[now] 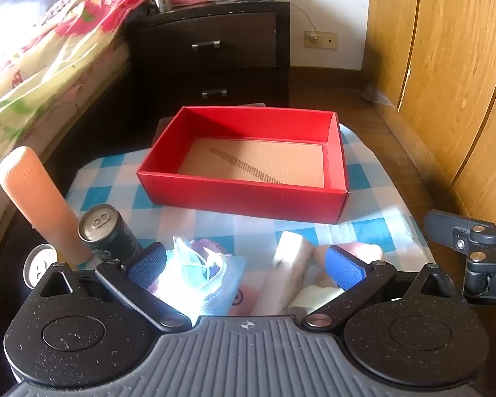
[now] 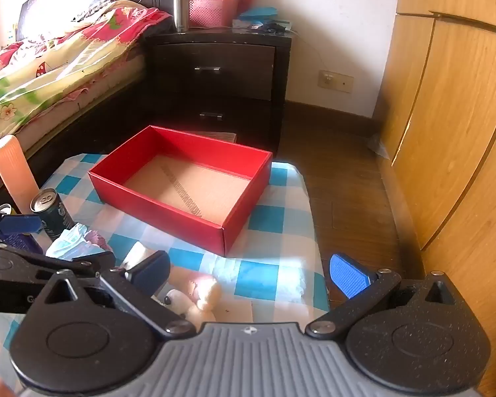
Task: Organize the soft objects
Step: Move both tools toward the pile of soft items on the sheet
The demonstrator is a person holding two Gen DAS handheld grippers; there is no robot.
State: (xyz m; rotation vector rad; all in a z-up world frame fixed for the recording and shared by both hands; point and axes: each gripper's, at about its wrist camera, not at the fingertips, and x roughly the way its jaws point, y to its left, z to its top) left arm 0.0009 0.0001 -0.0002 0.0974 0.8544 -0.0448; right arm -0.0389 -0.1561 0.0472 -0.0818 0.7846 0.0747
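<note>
An empty red box (image 1: 248,195) (image 2: 168,218) stands on the blue checked cloth (image 1: 380,231) (image 2: 281,274). My left gripper (image 1: 246,264) is open above a pile of soft things: a bag of face masks (image 1: 195,271) (image 2: 72,244), a pale sponge block (image 1: 289,268) and a white towel (image 1: 317,294). My right gripper (image 2: 248,273) is open and empty, above a small plush toy (image 2: 198,294); part of it shows in the left wrist view (image 1: 473,251).
An orange ribbed bottle (image 1: 36,198) (image 2: 13,172) and dark cans (image 1: 105,228) (image 2: 51,213) stand at the cloth's left edge. A bed (image 1: 33,76), a dark nightstand (image 1: 215,56) and a wooden wardrobe (image 1: 446,66) surround the cloth.
</note>
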